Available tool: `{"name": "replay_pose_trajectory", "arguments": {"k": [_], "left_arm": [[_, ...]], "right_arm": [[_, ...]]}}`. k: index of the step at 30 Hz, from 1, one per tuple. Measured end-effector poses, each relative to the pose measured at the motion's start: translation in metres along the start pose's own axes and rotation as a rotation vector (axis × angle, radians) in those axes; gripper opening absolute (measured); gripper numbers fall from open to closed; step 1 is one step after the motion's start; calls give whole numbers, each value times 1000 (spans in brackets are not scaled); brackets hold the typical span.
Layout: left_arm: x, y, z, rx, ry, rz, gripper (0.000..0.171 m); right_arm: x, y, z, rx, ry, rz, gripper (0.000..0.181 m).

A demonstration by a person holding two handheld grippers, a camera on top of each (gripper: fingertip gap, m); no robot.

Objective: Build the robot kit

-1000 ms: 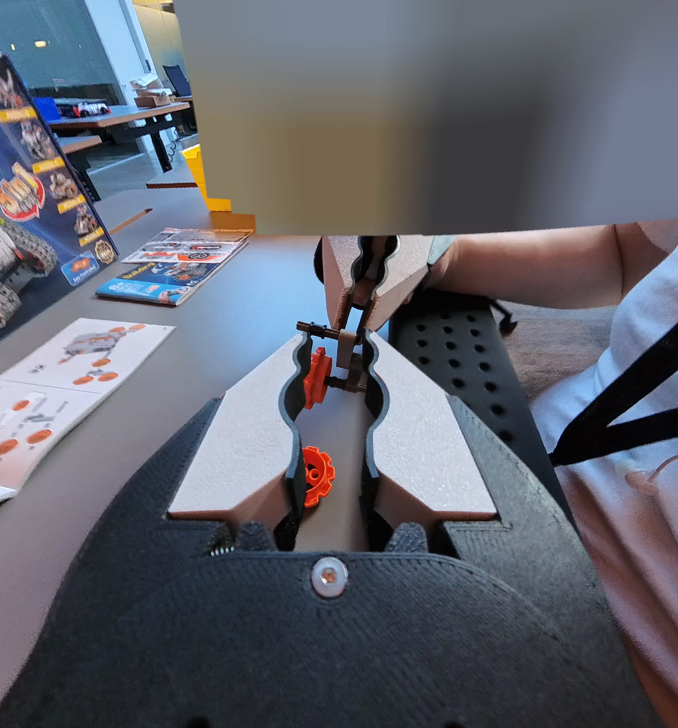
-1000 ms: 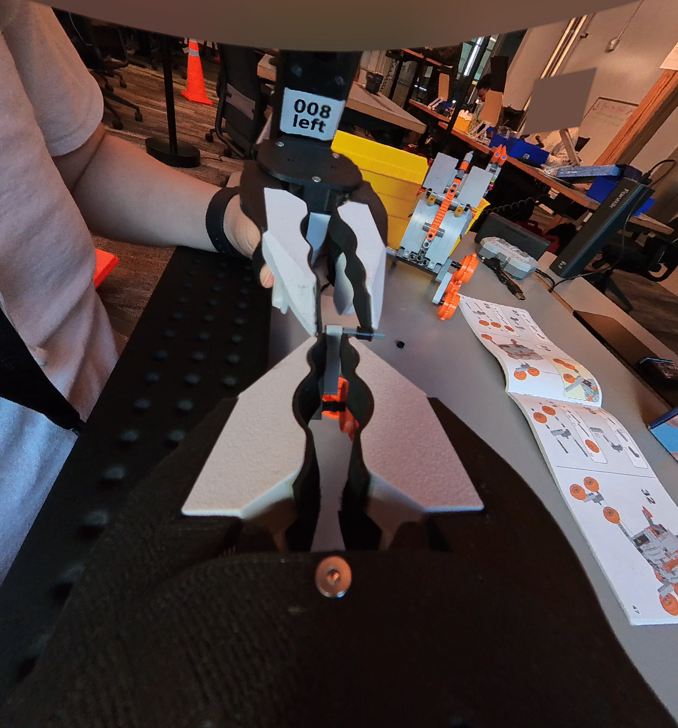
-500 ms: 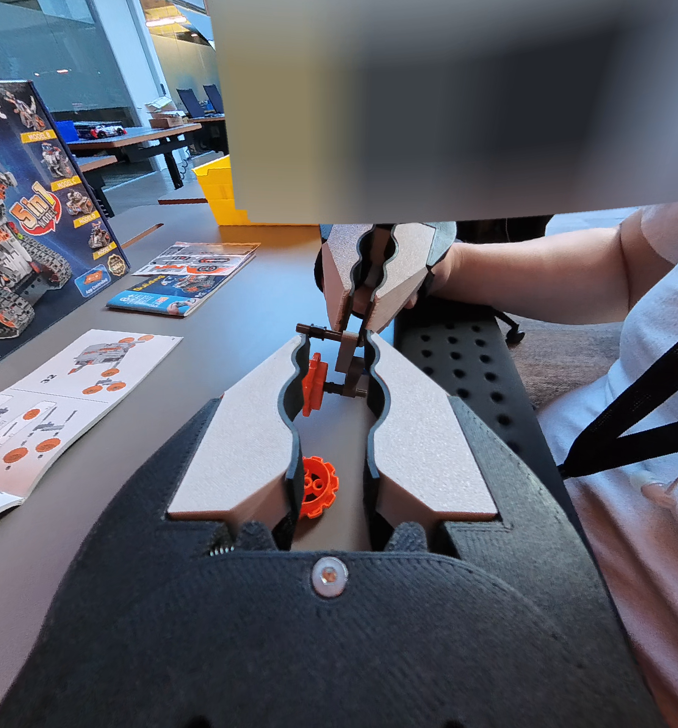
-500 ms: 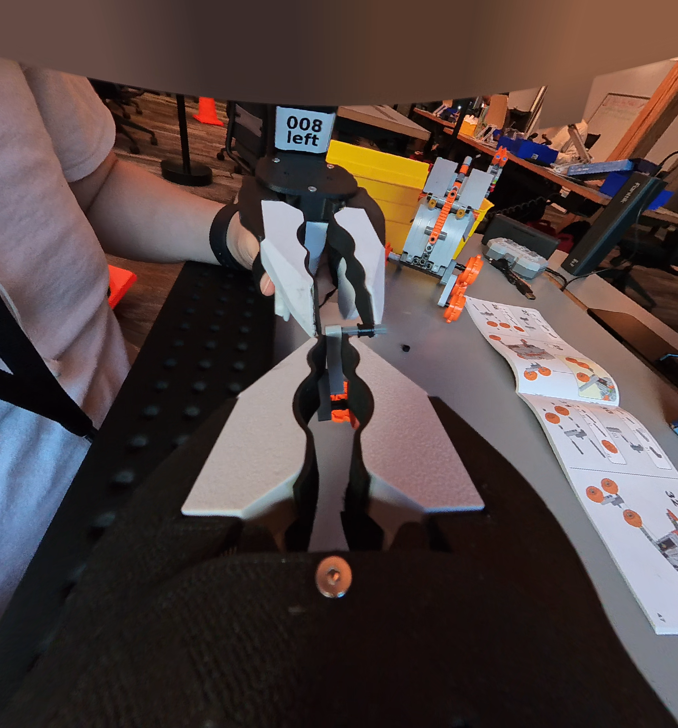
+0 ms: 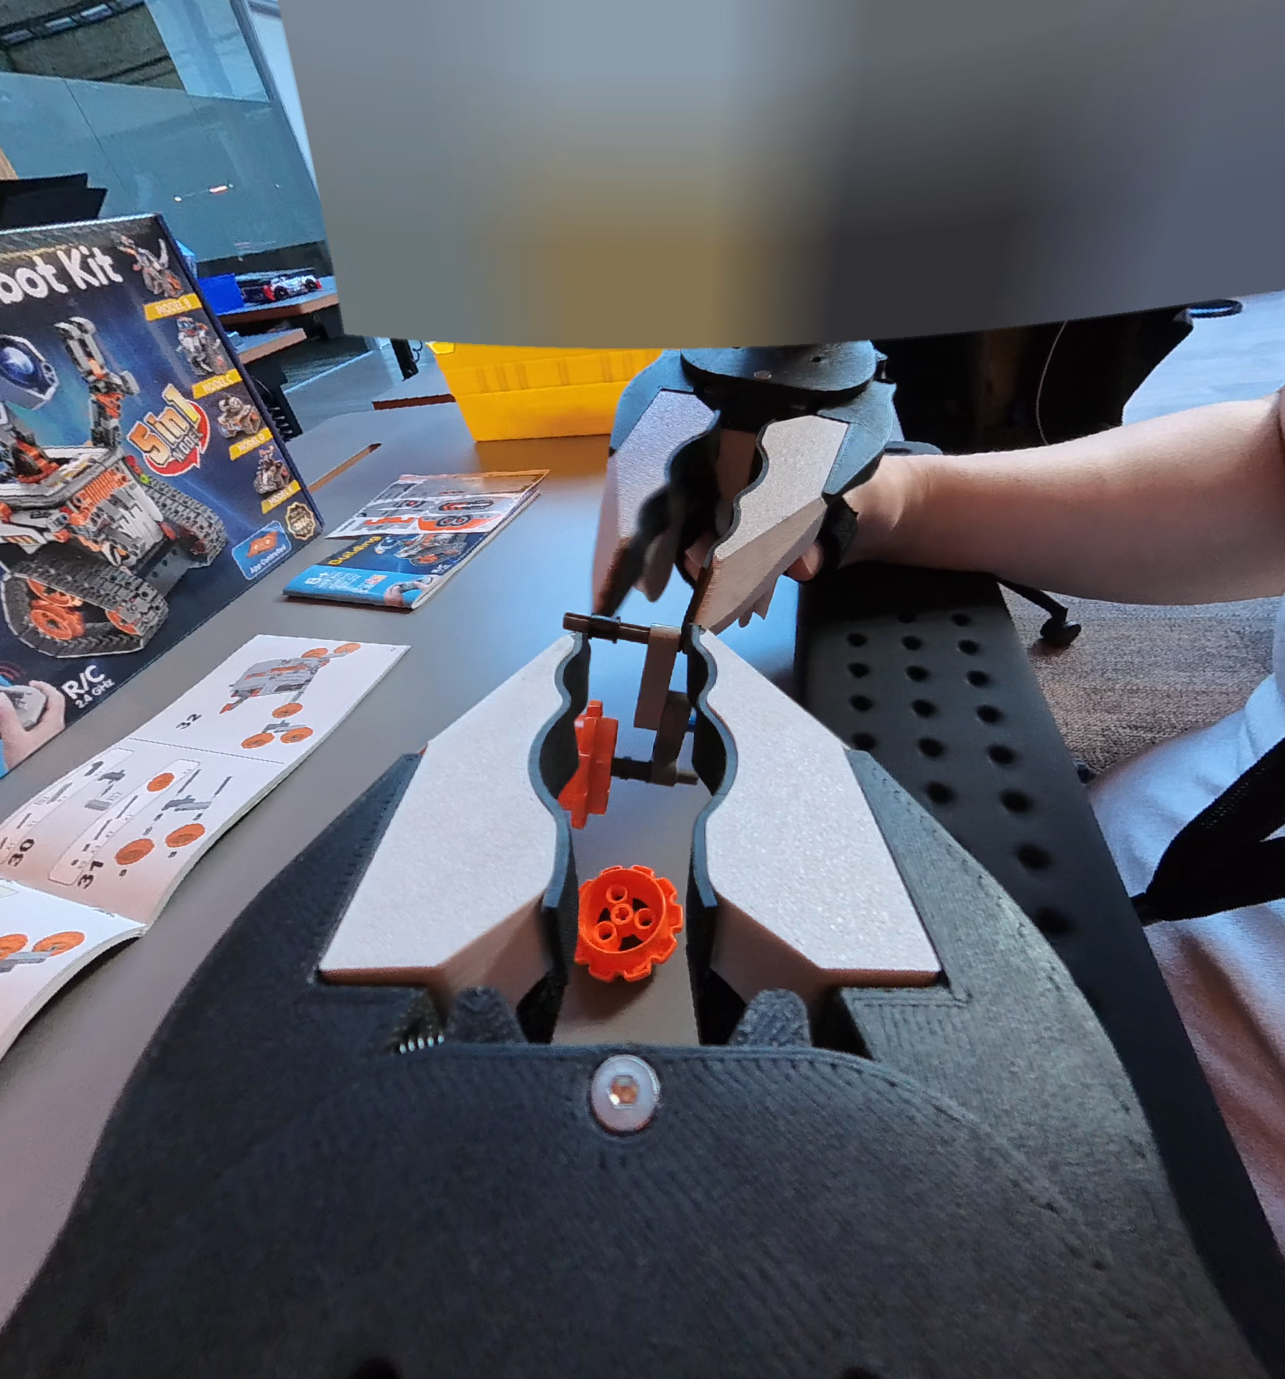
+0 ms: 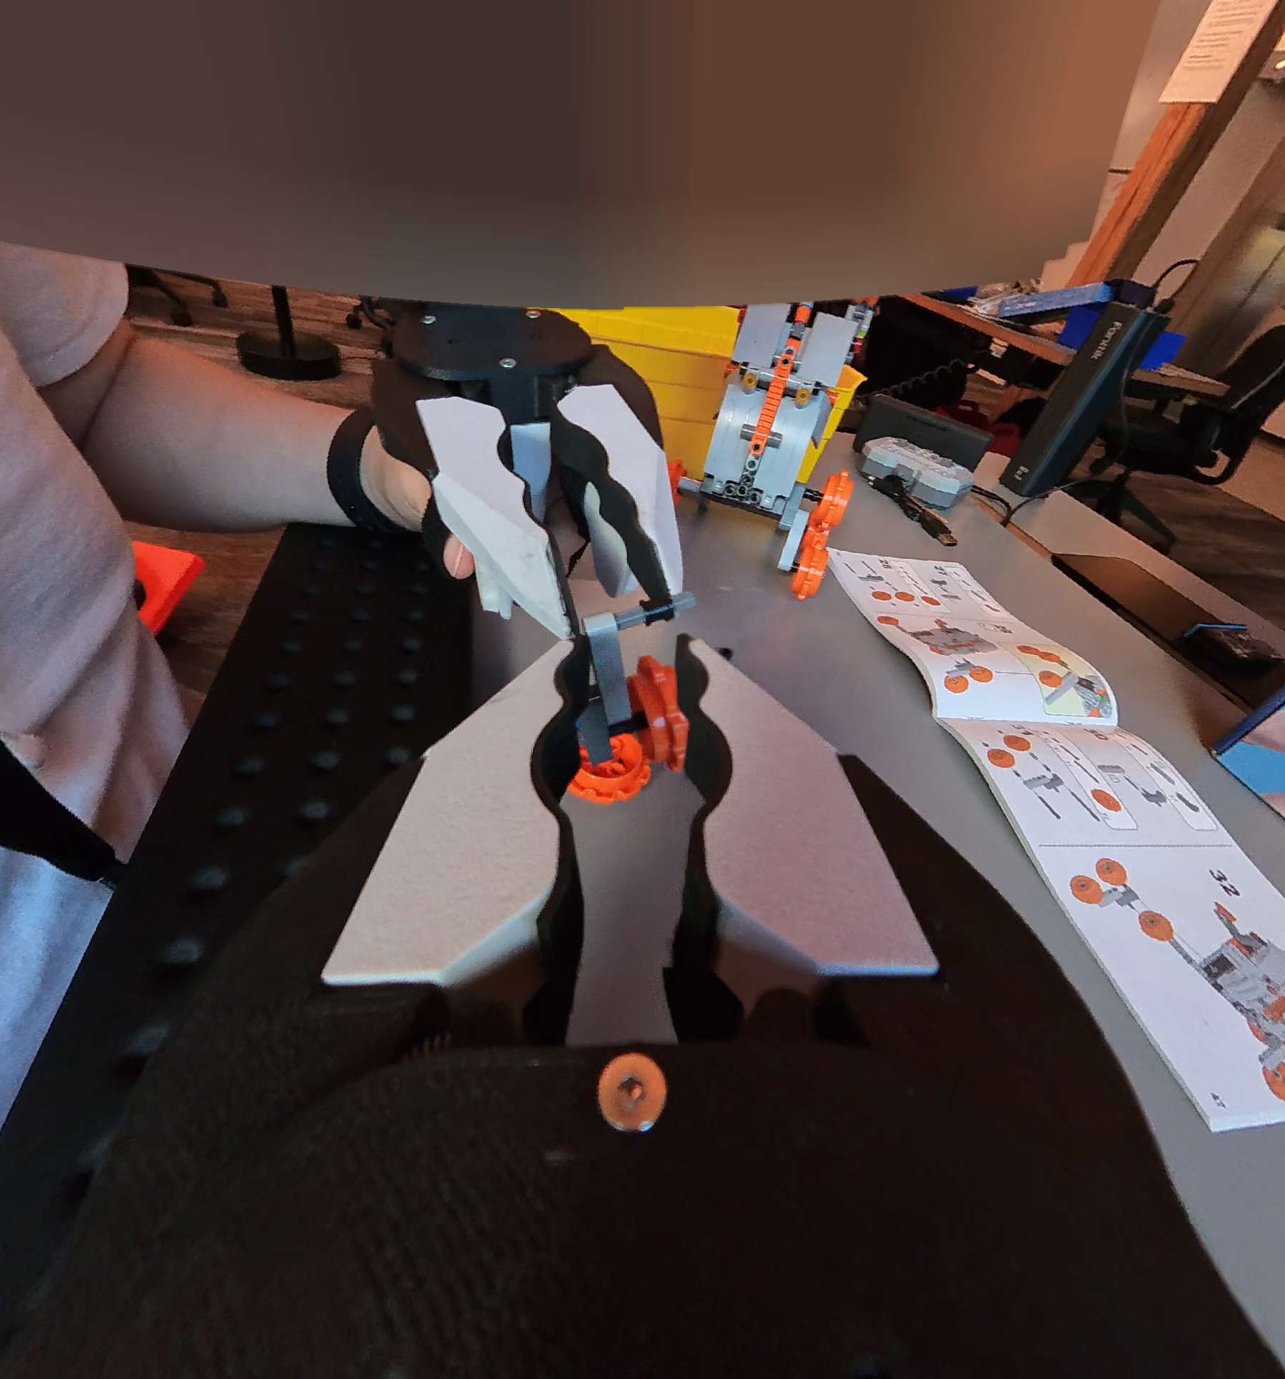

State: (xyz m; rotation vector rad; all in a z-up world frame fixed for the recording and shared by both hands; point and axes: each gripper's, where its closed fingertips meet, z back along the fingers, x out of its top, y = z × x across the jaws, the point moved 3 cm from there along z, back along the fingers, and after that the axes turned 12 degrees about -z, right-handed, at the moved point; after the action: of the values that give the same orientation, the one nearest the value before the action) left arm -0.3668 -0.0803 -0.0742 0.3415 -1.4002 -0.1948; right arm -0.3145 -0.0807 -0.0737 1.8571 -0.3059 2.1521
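Note:
My left gripper (image 5: 639, 645) is shut on a small assembly held above the grey table (image 5: 475, 597). The assembly is a dark axle (image 5: 609, 625) through a grey beam (image 5: 658, 694), with an orange gear (image 5: 591, 754) on a lower axle. My right gripper (image 6: 624, 653) is open, with its fingertips on either side of the beam (image 6: 608, 664) and gear (image 6: 658, 709), gripping nothing. In the left wrist view it hangs just above the axle (image 5: 658, 608). A second orange gear (image 5: 624, 933) lies loose on the table under the assembly and also shows in the right wrist view (image 6: 605, 768).
A black perforated board (image 6: 288, 709) lies along the person's side of the table. An open instruction booklet (image 6: 1072, 783), a closed booklet (image 5: 430, 530) and a kit box (image 5: 87, 485) are on the table. A yellow bin (image 6: 669, 373), a grey-orange model (image 6: 773, 433) and a grey hub (image 6: 915, 470) are at the back. The grippers are tip to tip, or close to it.
My right gripper has opened and let go of the grey beam. My left gripper still holds the assembly. The loose orange gear now shows fully between my left fingers.

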Motion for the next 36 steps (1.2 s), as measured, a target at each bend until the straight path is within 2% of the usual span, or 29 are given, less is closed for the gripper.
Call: {"name": "replay_pose_trajectory", "arguments": {"k": [3, 14, 36], "left_arm": [[-1, 0, 0, 0, 1, 6, 25], [2, -4, 1, -46, -26, 22, 25], [3, -11, 2, -116, -39, 46, 25]], "right_arm": [[1, -4, 0, -30, -8, -7, 32], [2, 7, 1, 24, -22, 54, 21], [2, 14, 2, 54, -20, 103, 23]]}}
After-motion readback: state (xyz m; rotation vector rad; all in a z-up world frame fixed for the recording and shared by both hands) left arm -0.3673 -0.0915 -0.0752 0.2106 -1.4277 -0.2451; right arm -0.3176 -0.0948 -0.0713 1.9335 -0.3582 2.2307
